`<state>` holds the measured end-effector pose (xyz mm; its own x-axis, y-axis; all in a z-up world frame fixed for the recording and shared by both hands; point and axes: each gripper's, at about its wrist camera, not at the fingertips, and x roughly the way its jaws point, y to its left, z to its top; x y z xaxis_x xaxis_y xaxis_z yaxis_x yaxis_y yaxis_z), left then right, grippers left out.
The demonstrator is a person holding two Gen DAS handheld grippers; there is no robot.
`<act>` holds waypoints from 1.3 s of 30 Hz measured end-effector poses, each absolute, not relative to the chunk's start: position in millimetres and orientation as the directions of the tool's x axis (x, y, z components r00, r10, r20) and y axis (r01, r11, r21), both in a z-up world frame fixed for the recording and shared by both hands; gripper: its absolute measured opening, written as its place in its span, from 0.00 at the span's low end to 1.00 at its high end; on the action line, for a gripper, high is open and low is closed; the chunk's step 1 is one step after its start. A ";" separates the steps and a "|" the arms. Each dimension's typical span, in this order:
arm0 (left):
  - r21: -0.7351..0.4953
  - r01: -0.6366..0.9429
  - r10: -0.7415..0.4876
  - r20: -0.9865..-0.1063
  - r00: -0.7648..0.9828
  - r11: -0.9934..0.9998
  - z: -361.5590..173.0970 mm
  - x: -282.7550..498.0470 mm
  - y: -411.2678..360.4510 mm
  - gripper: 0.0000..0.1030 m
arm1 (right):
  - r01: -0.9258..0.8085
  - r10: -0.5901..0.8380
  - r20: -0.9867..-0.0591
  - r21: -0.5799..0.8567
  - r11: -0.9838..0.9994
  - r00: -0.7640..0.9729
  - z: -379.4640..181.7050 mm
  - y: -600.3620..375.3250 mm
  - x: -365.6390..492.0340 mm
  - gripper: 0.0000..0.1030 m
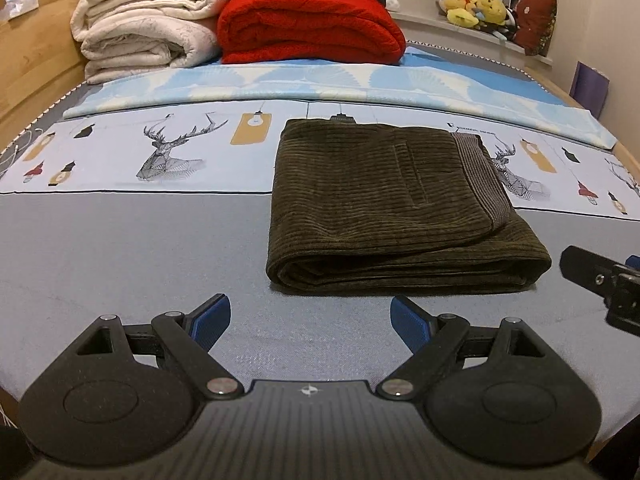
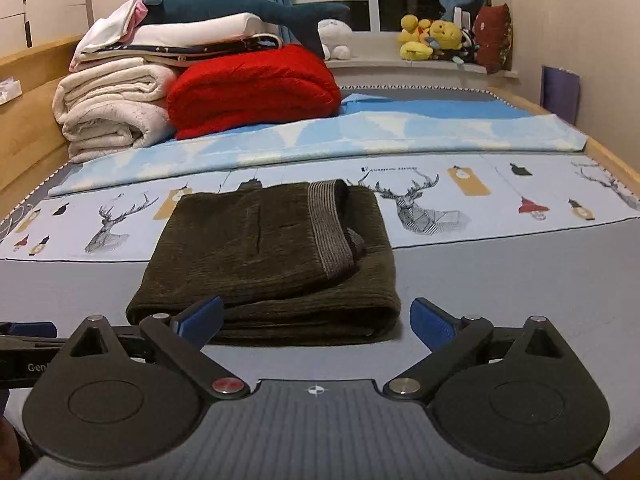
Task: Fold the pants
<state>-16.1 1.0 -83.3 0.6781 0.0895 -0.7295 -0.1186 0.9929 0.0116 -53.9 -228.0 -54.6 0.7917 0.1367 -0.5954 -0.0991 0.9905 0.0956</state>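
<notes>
Two hand-held grippers, left (image 1: 310,322) and right (image 2: 318,320), both spread and empty, hang low in frame just short of the pants (image 1: 394,208), folded compactly at centre on the bed (image 1: 120,248); folding appears essentially complete.

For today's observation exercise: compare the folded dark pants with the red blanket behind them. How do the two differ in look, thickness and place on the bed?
The pants are dark olive-brown corduroy with fine ribs; the red blanket is bright and fuzzy. The pants form a flat, low bundle; the blanket is a thick, puffy roll. The pants lie alone near the front of the bed; the blanket sits far back against the cream blankets. Both are folded and untouched.
</notes>
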 end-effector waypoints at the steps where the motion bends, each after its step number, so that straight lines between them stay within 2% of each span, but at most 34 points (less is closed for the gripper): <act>1: 0.014 -0.117 0.090 -0.730 0.678 0.993 -83.7 -15.7 0.8 0.88 | -0.103 0.136 -0.596 0.090 0.991 0.791 -55.1 -226.7 -53.2 0.96; 39: 0.011 -0.099 0.077 -0.718 0.691 0.995 -83.1 -18.1 -4.6 0.88 | -0.114 0.150 -0.587 0.099 0.989 0.795 -52.7 -226.1 -58.4 0.96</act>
<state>-18.1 -4.6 -83.1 0.6914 0.0772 -0.7184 -0.0995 0.9950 0.0112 -58.4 -226.1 -52.7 0.7954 0.1500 -0.5873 -0.1135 0.9886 0.0988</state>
